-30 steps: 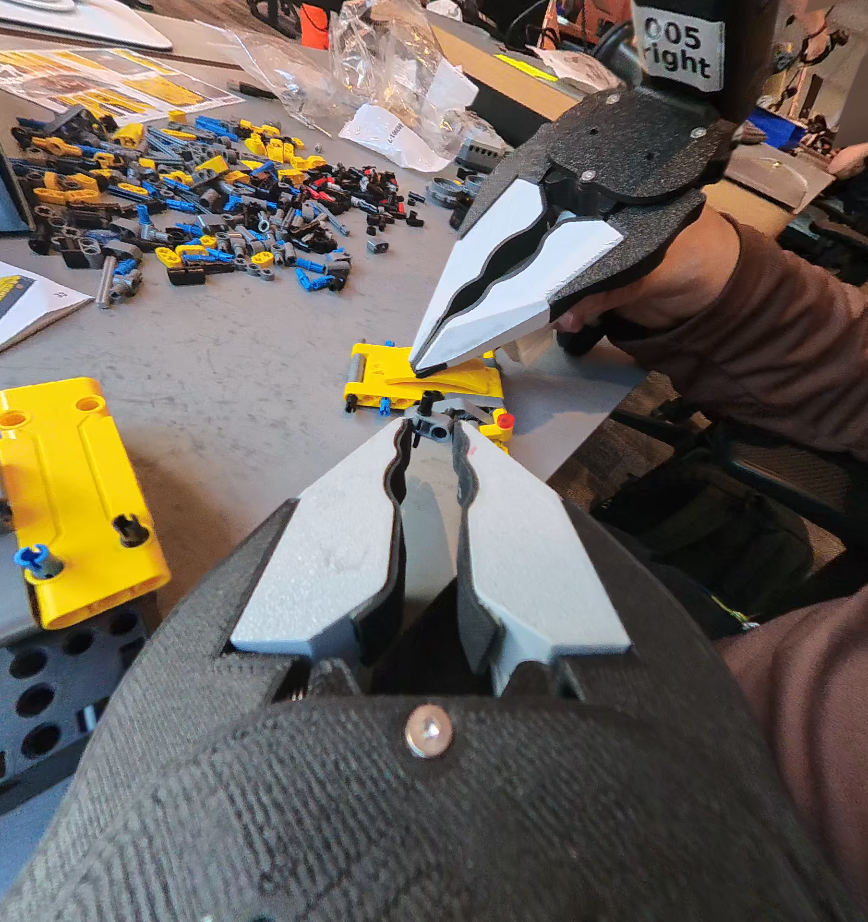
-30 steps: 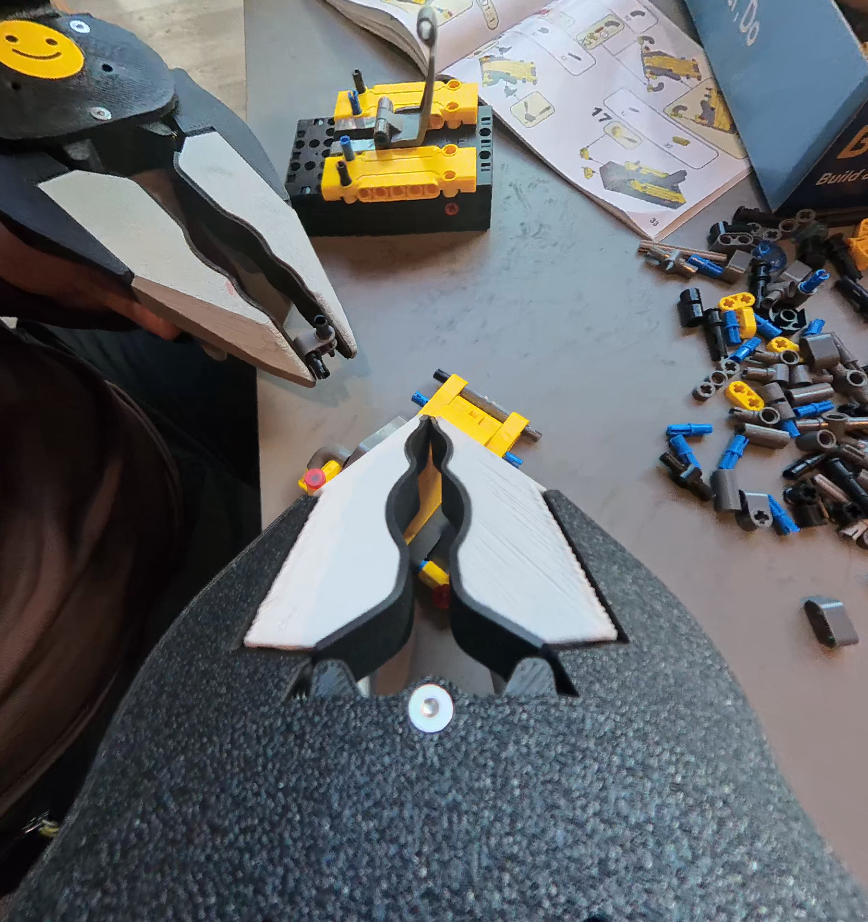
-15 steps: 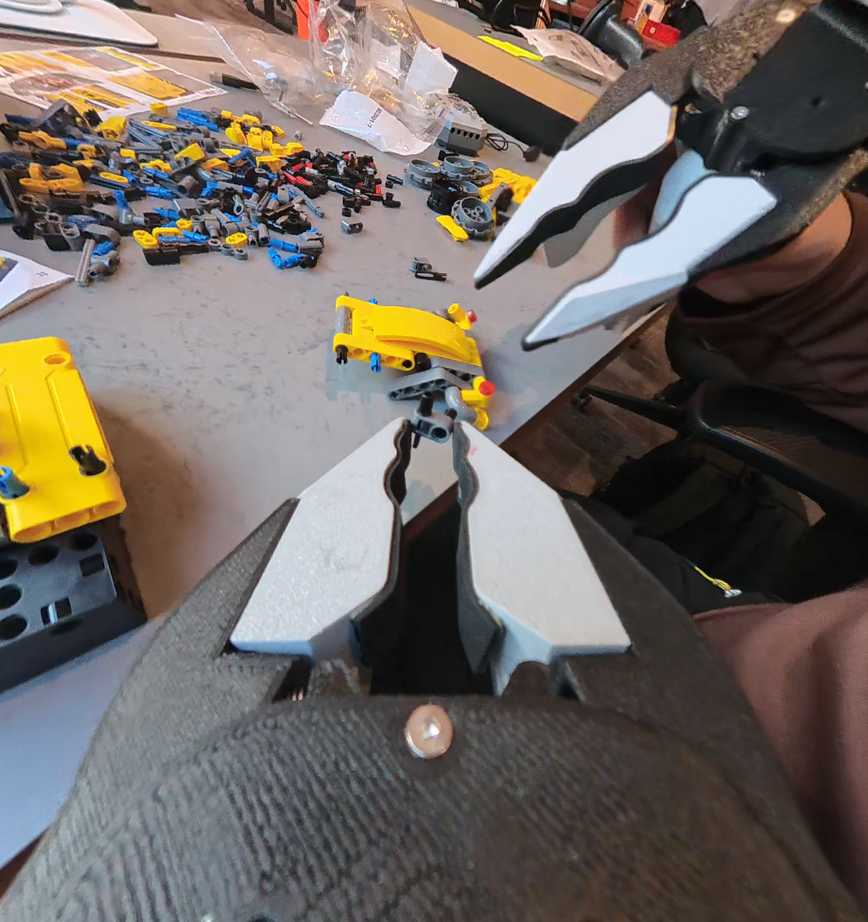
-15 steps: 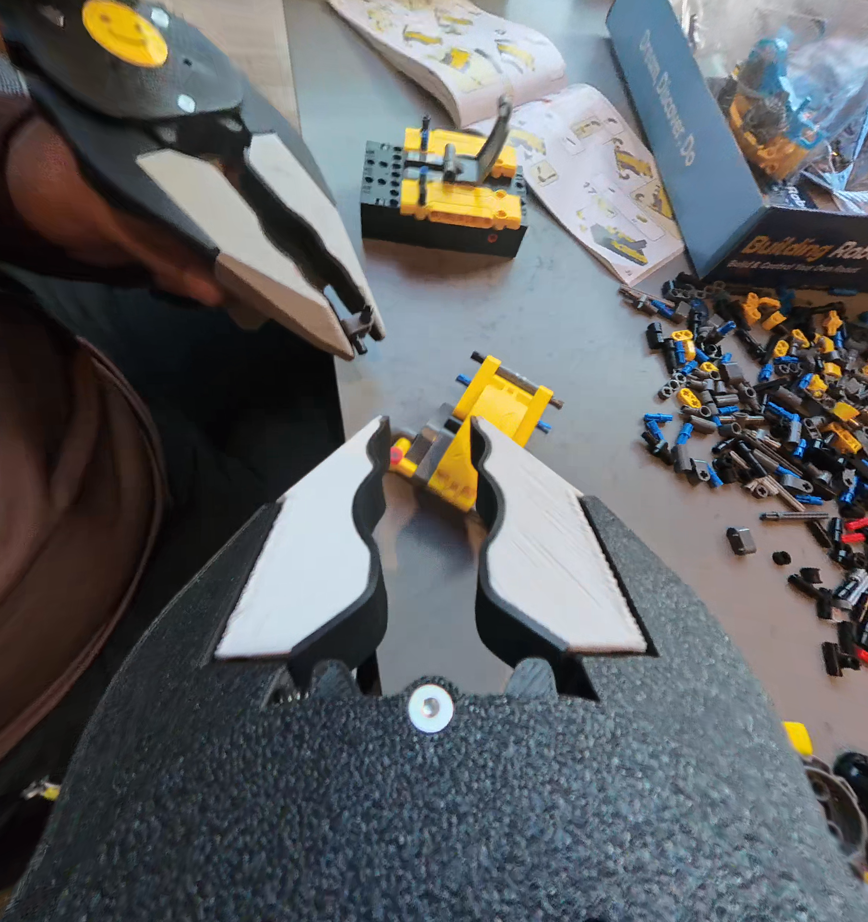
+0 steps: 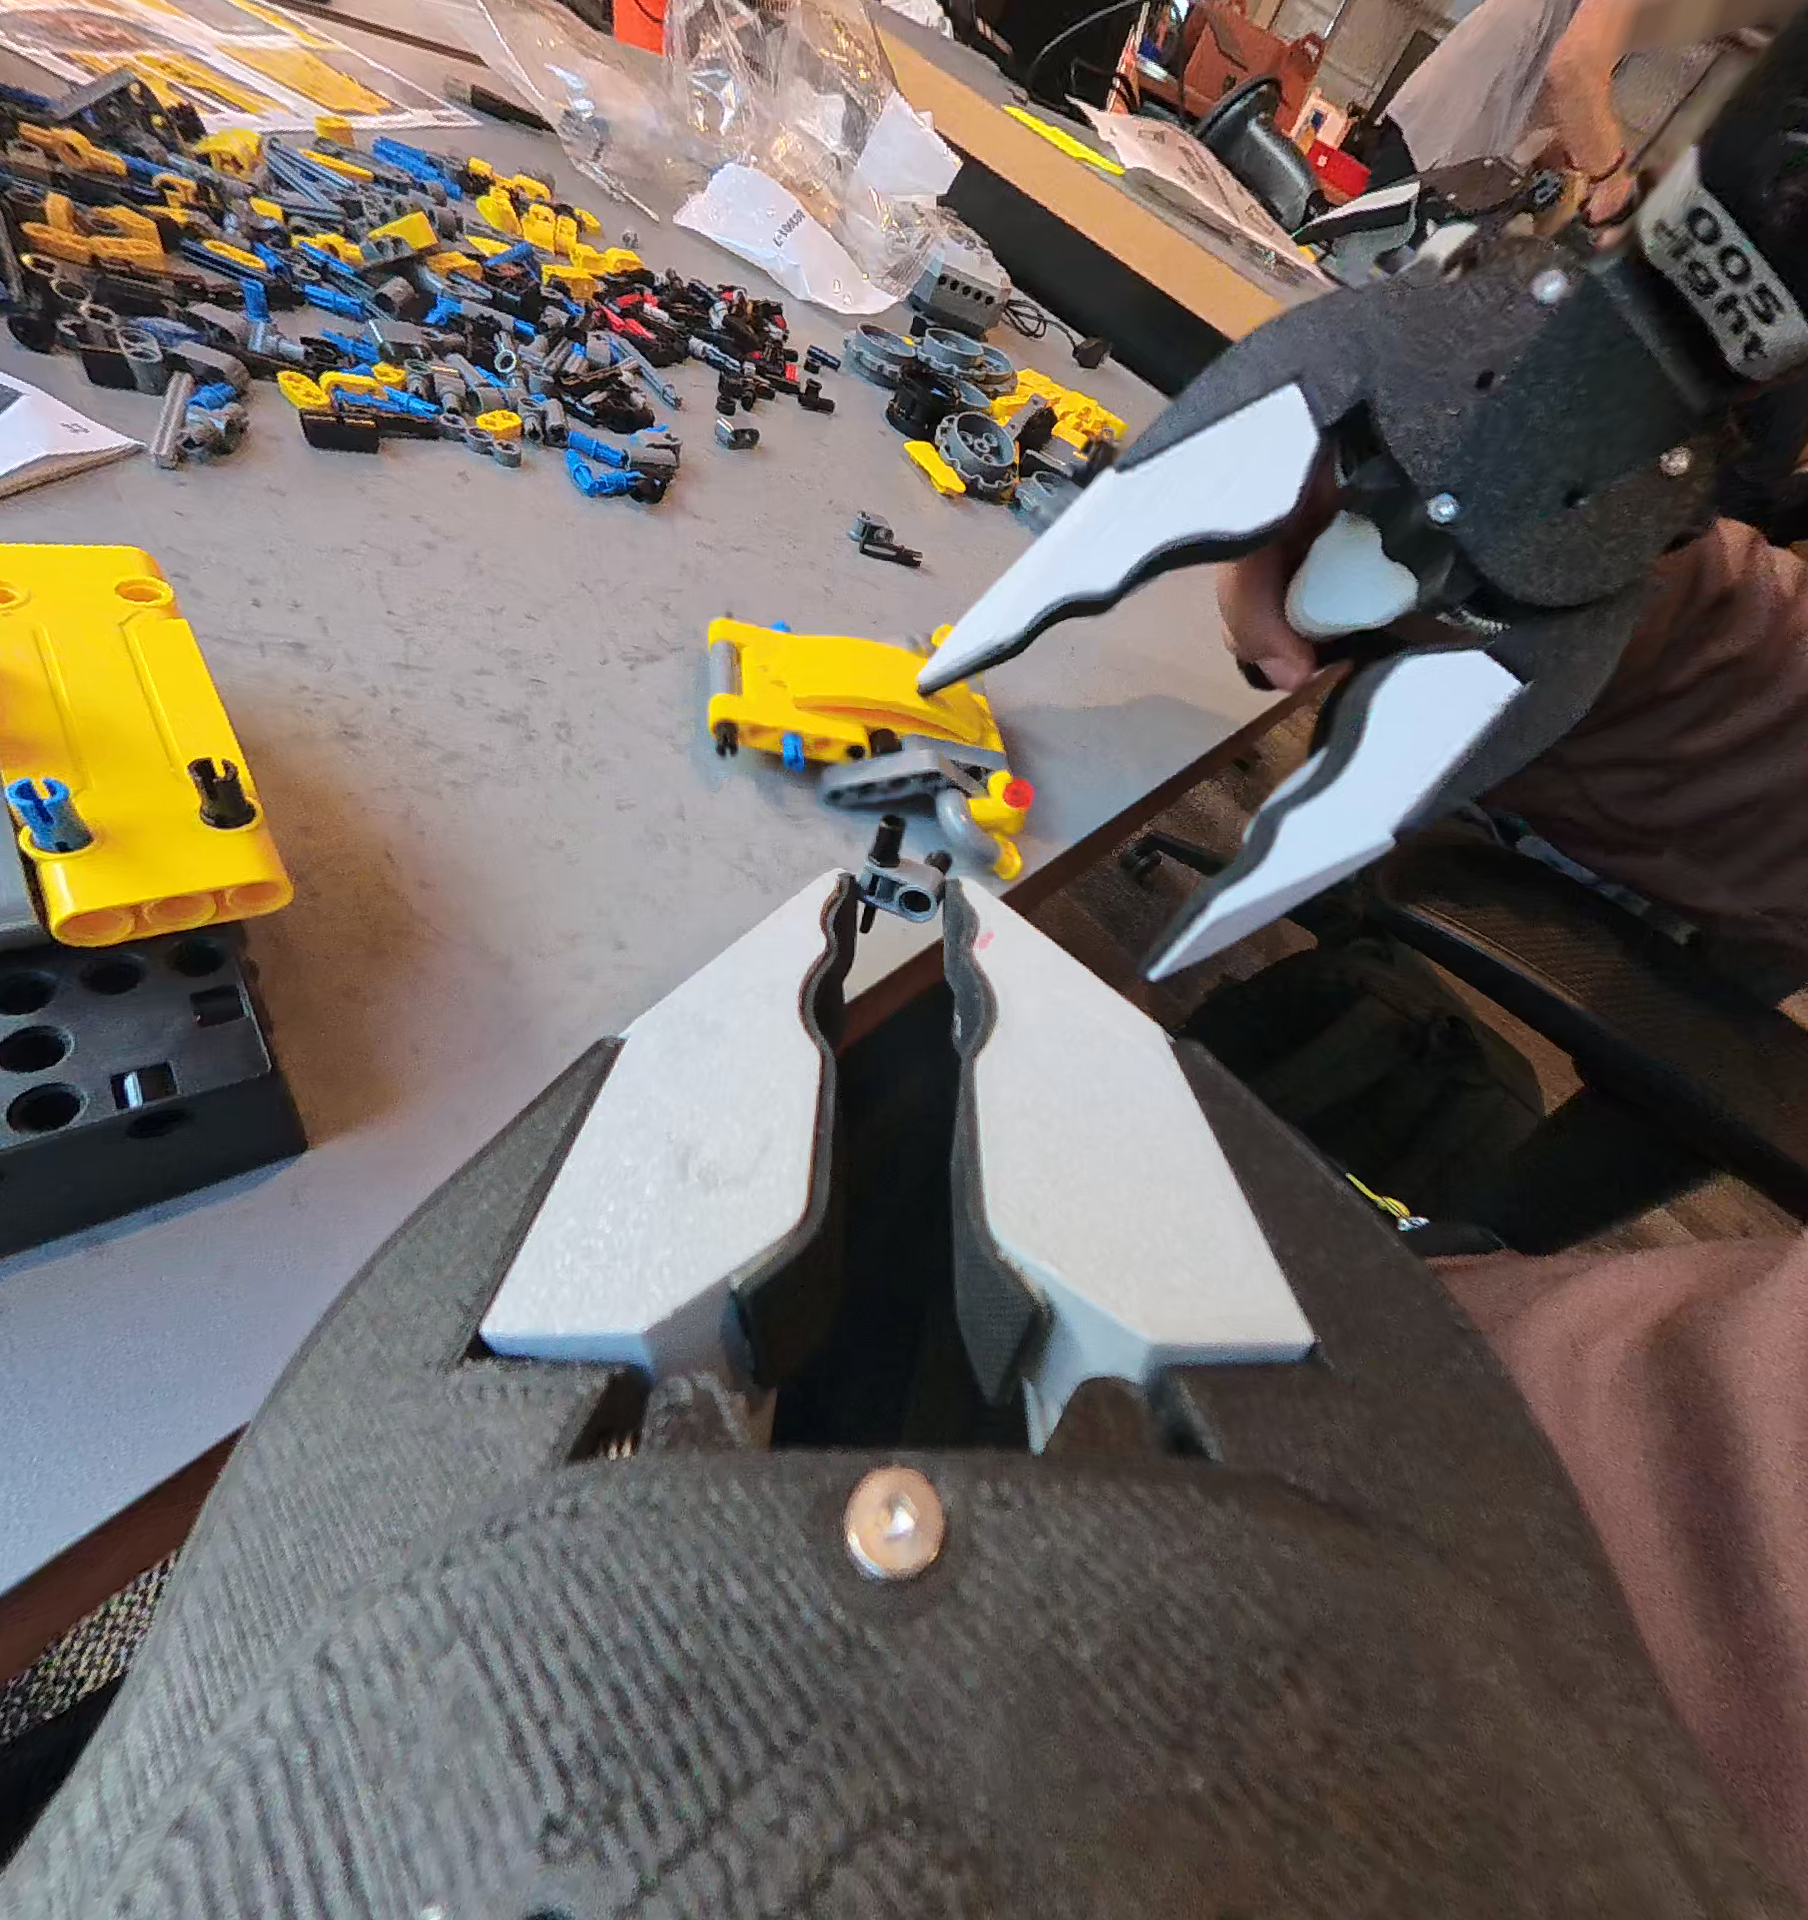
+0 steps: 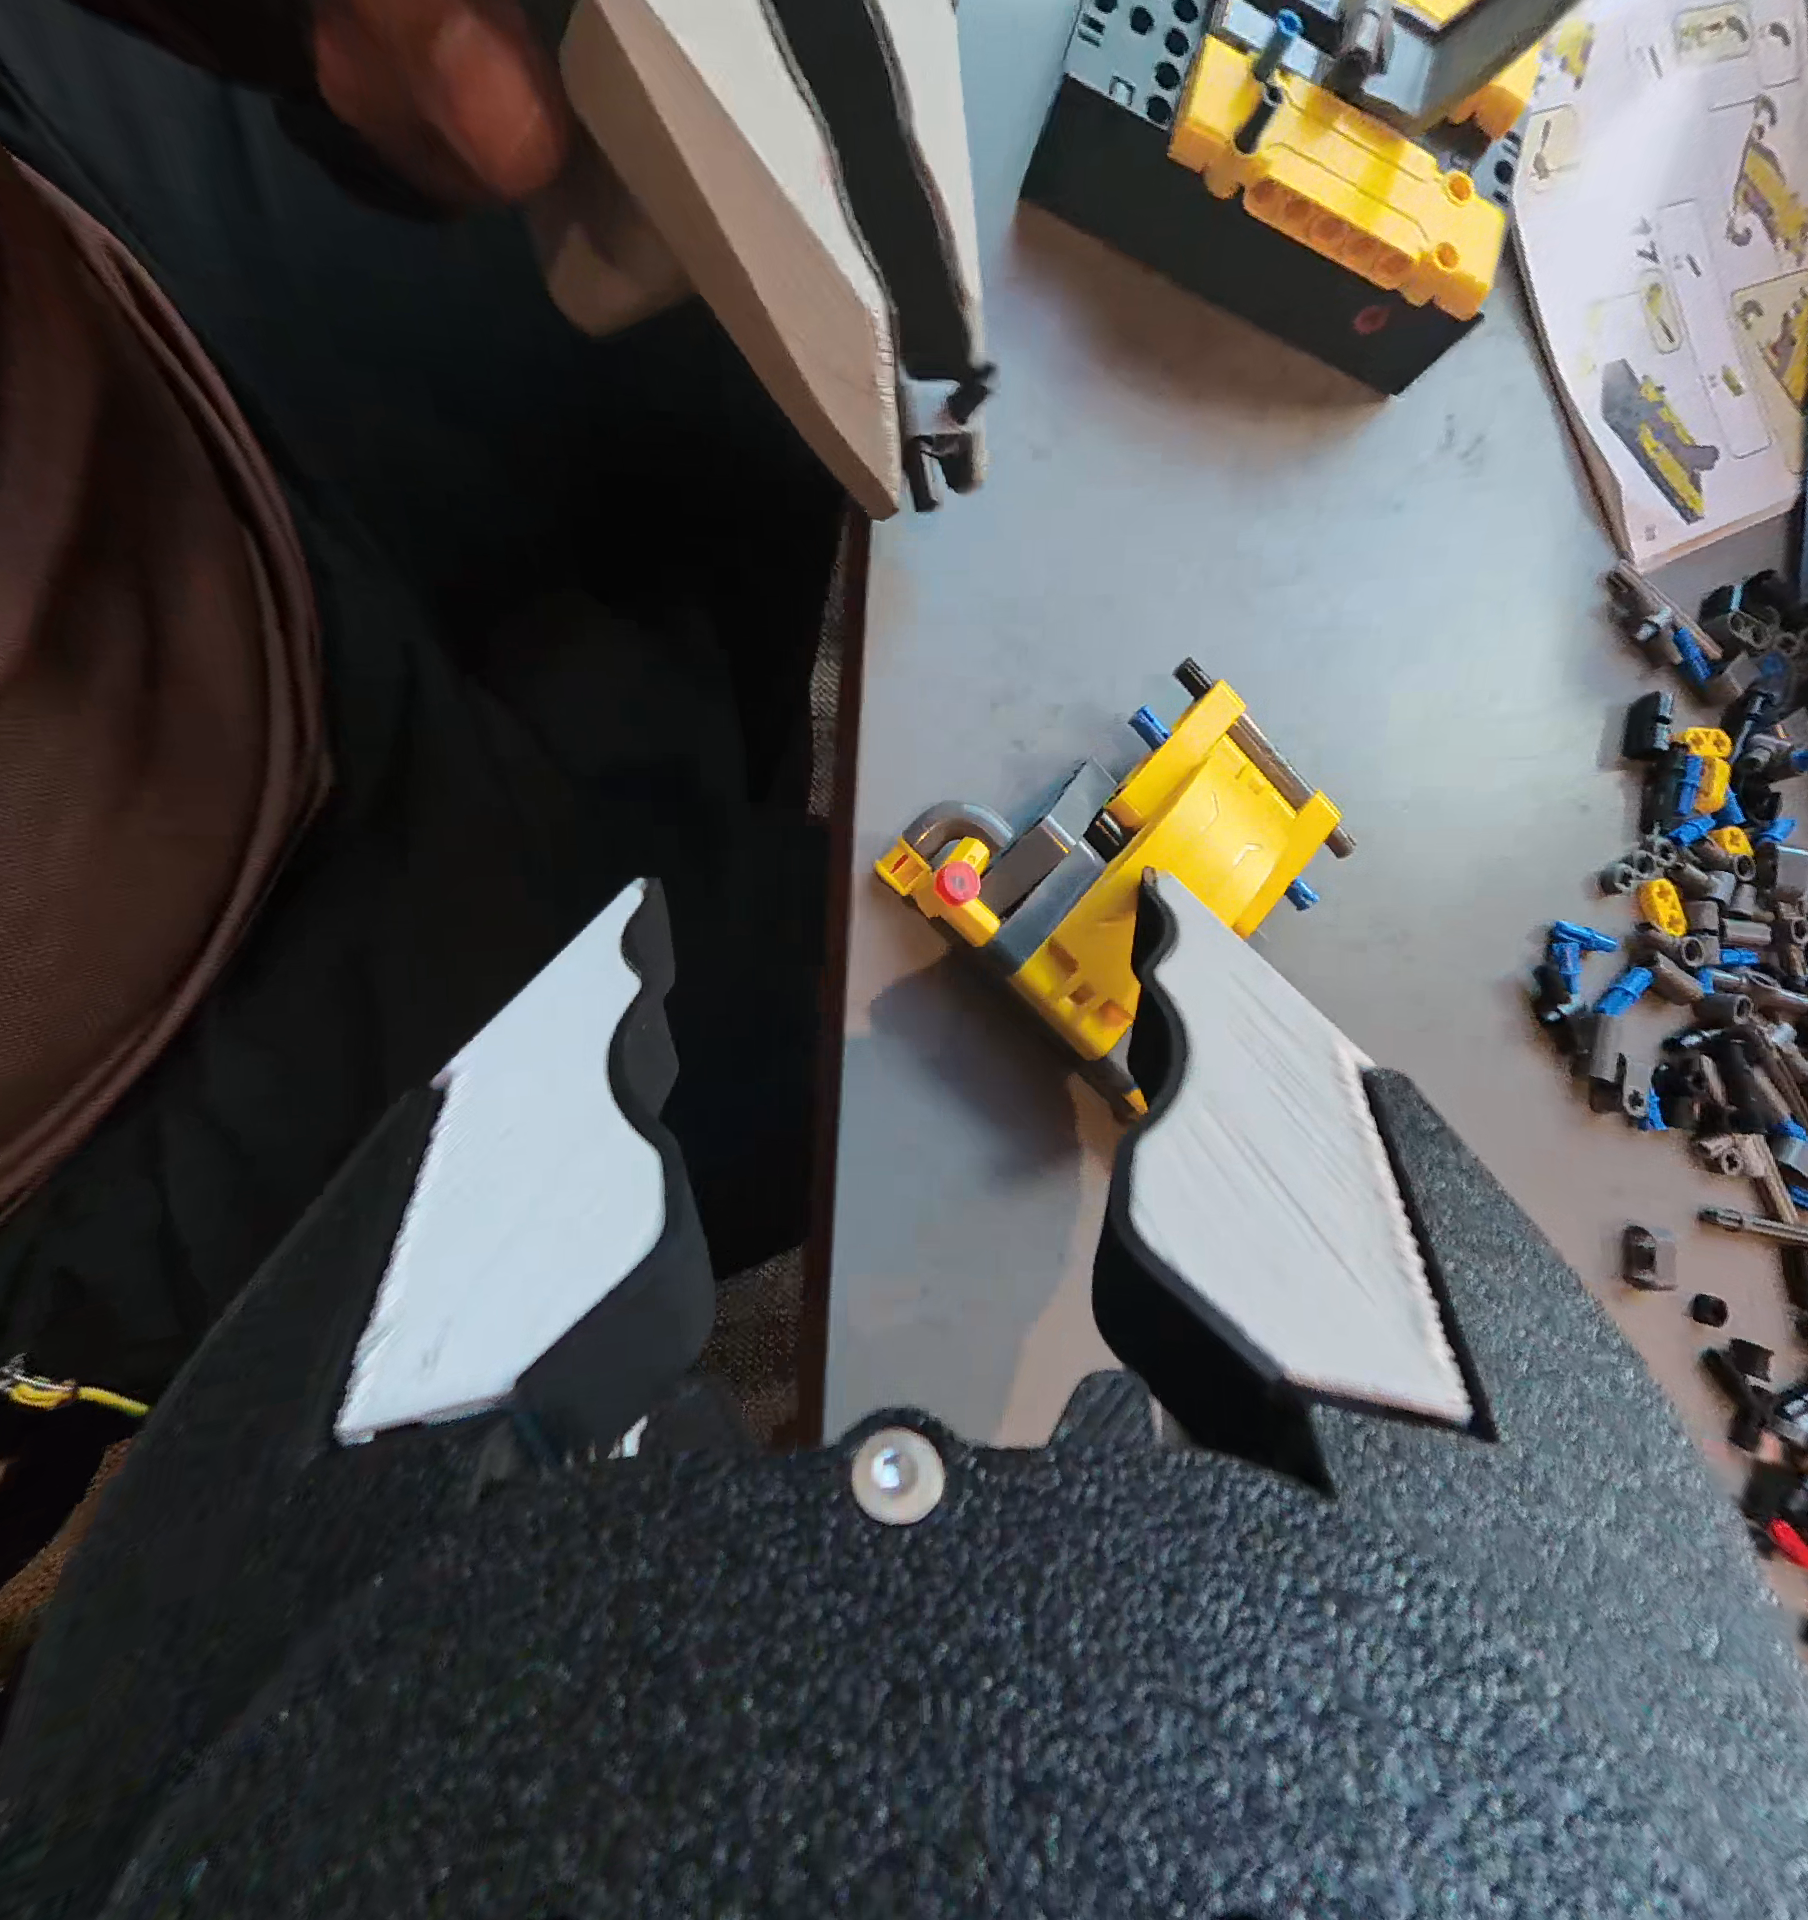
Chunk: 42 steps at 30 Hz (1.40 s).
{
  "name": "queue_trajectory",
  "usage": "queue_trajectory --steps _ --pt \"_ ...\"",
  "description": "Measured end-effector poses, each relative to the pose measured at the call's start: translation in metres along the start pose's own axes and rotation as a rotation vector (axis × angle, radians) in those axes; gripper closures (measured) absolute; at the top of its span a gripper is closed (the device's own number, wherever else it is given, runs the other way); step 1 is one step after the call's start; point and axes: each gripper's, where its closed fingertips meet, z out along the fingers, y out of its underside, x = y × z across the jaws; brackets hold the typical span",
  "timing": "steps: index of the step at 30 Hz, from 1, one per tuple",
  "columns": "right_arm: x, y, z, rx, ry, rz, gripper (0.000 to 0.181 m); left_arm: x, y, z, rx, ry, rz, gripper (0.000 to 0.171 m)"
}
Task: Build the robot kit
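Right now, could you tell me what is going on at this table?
A person holds two claws over a grey table. The left claw is shut on a small grey connector. The right claw is open, one fingertip touching a yellow brick assembly near the table's edge. Loose pieces lie beyond.

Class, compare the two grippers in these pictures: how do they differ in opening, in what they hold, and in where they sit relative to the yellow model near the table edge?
The left gripper is shut on a small grey connector piece; the right gripper is wide open and holds nothing. The left gripper hovers short of the yellow brick assembly, while one of the right gripper's fingers reaches over the top of it. Both have pale, wavy-edged fingers on black bodies.
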Motion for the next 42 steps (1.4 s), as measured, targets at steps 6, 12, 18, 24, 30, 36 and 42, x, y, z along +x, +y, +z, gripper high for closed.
queue_trajectory --steps 6,12,18,24,30,36,42 --pt "-0.003 -0.002 0.002 -0.011 0.168 -0.095 0.107 0.007 0.008 0.005 -0.018 0.011 0.012 0.157" --pt "-0.013 -0.039 -0.027 0.198 0.168 -0.034 0.134 0.02 0.0 0.004 0.048 0.056 0.055 0.158" --pt "-0.01 -0.063 -0.033 0.343 0.037 0.168 0.155 0.037 -0.003 0.0 0.08 0.071 0.267 0.157" --pt "-0.028 -0.048 -0.02 0.21 0.061 -0.133 0.16 0.049 -0.002 -0.003 0.083 0.153 0.248 0.158" --pt "-0.023 -0.051 -0.026 0.108 0.226 -0.371 0.167 0.056 0.006 -0.003 -0.011 0.375 -0.112 0.158" --pt "-0.035 -0.066 -0.034 0.126 0.232 -0.452 0.167 0.065 -0.001 -0.012 -0.037 0.565 -0.329 0.158" --pt "-0.044 -0.079 -0.037 0.195 0.205 -0.451 0.172 0.083 -0.003 -0.026 -0.083 0.774 -0.458 0.158"
